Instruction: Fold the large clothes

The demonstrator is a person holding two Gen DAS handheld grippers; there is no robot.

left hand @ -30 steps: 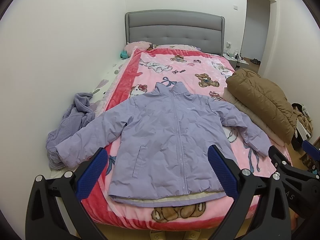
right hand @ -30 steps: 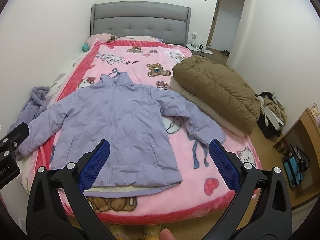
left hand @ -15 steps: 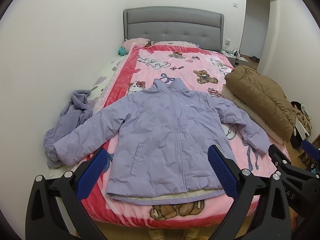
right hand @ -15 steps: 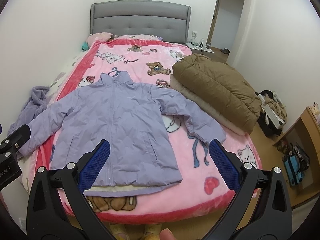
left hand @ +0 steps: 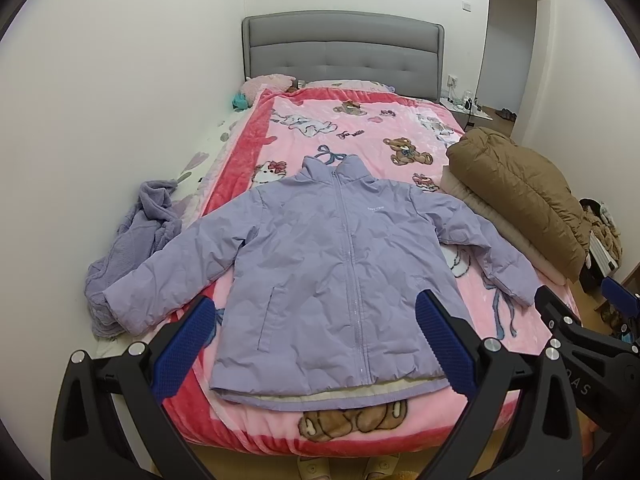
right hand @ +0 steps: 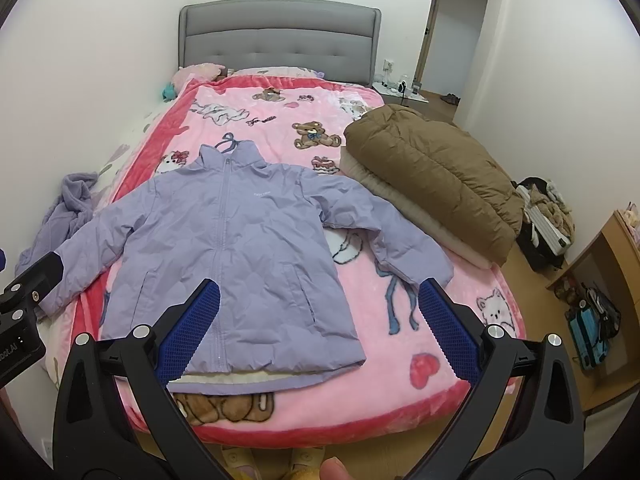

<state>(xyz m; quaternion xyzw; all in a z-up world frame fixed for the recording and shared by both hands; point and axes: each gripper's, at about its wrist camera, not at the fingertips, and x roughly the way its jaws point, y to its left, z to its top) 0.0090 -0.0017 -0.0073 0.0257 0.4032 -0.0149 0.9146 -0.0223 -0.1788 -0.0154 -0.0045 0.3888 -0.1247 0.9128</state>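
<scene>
A lilac zip-up jacket (left hand: pixel 328 264) lies flat and face up on the pink blanket (left hand: pixel 360 136) of the bed, sleeves spread out, collar toward the headboard; it also shows in the right wrist view (right hand: pixel 224 256). My left gripper (left hand: pixel 316 344) is open and empty, held above the jacket's hem near the foot of the bed. My right gripper (right hand: pixel 316 332) is open and empty, over the hem's right side. Neither touches the jacket.
A folded brown puffy coat (left hand: pixel 516 196) on a cream layer lies along the bed's right edge. A crumpled lilac fleece (left hand: pixel 132 248) lies at the left edge by the wall. Bags (right hand: pixel 544 220) and a wooden cabinet (right hand: pixel 600 264) stand on the floor at right.
Both grippers have drawn back and risen a little from the bed; the jacket looks slightly farther off. Jacket and both open grippers are otherwise unchanged.
</scene>
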